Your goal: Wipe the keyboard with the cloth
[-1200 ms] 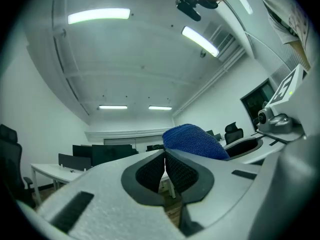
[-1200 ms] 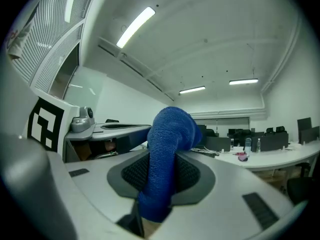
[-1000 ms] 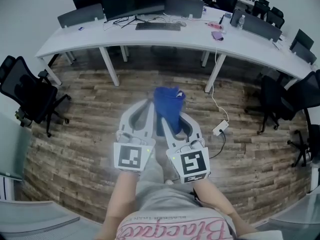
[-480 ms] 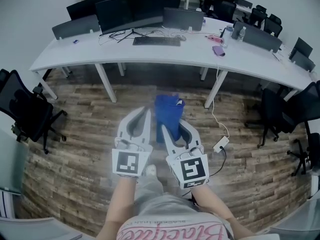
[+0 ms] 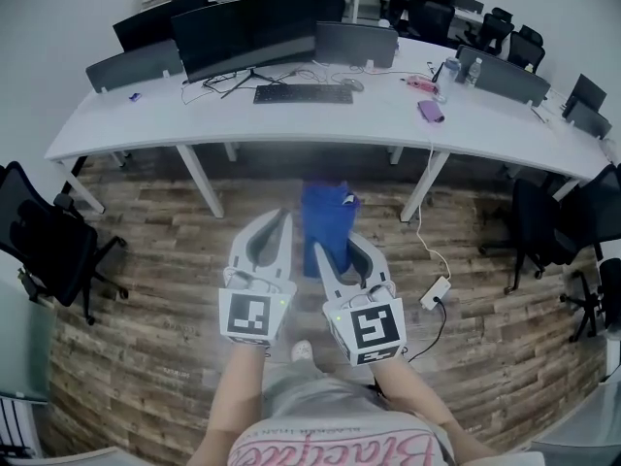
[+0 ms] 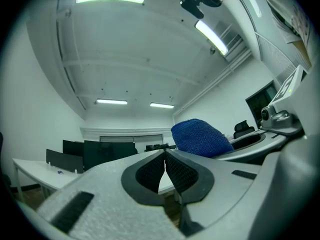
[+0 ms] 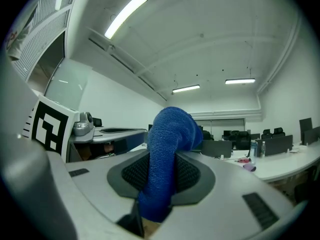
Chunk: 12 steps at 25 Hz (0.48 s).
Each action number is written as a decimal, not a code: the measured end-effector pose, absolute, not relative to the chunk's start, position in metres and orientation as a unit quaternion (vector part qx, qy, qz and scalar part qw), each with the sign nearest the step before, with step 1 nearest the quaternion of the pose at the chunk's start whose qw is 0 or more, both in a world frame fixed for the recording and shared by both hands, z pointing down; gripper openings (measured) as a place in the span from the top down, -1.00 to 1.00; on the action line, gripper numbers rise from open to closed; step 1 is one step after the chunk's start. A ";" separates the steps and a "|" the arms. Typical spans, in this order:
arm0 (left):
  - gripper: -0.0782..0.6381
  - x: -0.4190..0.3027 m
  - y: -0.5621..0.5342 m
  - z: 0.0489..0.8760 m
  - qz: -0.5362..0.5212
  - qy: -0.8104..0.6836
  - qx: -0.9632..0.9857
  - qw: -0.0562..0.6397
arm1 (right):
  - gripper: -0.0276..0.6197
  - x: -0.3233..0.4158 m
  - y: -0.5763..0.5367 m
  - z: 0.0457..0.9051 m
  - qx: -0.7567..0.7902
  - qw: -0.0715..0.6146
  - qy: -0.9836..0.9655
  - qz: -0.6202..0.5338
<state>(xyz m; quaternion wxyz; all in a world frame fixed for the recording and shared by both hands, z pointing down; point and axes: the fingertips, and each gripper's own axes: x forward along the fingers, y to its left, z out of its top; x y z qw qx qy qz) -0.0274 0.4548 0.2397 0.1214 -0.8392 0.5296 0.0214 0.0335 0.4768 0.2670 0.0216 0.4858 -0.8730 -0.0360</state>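
Observation:
A blue cloth hangs from my right gripper, which is shut on it; in the right gripper view the cloth stands clamped between the pads. My left gripper is beside it, shut with nothing between its jaws, and the cloth shows to its right in the left gripper view. A black keyboard lies on the long white desk far ahead, in front of a wide monitor. Both grippers are held over the wooden floor, well short of the desk.
More monitors, a purple object and bottles sit along the desk. Black office chairs stand at the left and right. A power strip with its cable lies on the floor by a desk leg.
The view has advanced toward the desk, so the keyboard and monitors appear larger and closer. Both grippers keep the same pose, the right still holding the cloth.

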 end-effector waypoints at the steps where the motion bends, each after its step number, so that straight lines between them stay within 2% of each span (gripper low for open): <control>1: 0.76 -0.031 0.446 0.239 0.021 0.528 -0.840 0.123 | 0.60 0.029 0.468 0.266 0.486 0.022 -0.873 -0.035; 5: 0.76 -0.048 0.410 0.240 0.023 0.528 -0.842 0.107 | 0.60 0.012 0.431 0.266 0.487 0.019 -0.873 -0.031; 12: 0.76 -0.073 0.359 0.245 0.024 0.524 -0.843 0.118 | 0.60 -0.015 0.381 0.272 0.487 0.025 -0.873 -0.030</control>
